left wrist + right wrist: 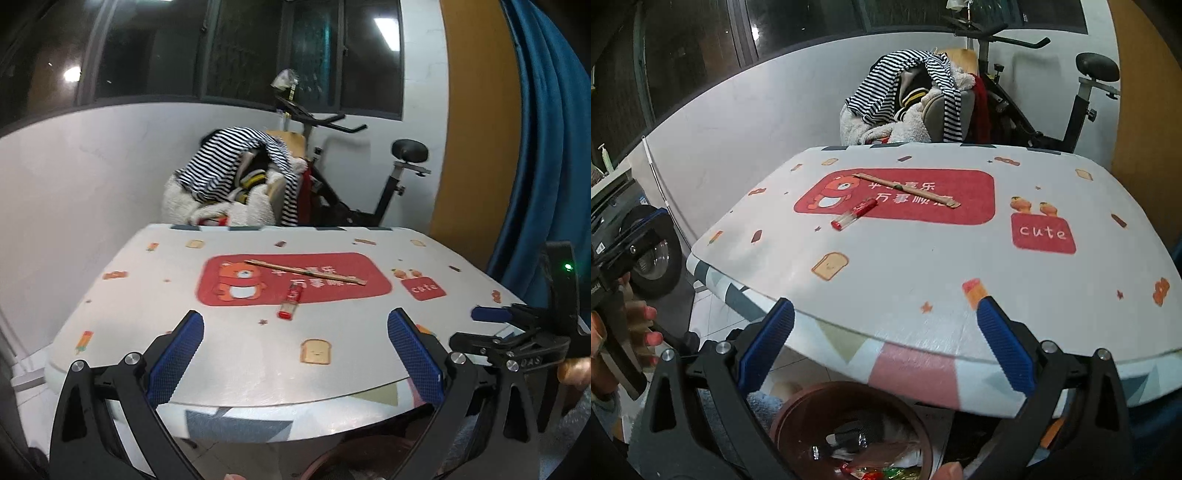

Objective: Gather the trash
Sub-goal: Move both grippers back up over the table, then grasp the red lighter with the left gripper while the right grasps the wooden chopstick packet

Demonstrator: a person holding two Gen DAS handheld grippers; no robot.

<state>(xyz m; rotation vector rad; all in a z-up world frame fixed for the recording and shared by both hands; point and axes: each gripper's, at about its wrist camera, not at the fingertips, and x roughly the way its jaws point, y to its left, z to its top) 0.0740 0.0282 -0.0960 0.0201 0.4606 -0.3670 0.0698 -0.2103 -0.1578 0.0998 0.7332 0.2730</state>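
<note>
Right wrist view: my right gripper (885, 345) gapes empty; ahead, the red wrapper (854, 214) looks light, slippery; I'd pinch its middle.

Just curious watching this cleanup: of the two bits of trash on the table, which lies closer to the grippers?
The small red wrapper lies closer, half off the red bear panel. The long paper chopstick sleeve lies farther back, across that panel.

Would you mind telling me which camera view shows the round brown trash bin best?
The right wrist view shows it best: the round brown trash bin sits below the table edge with wrappers visible inside. The left wrist view catches only a dim sliver of its rim at the bottom edge.
</note>
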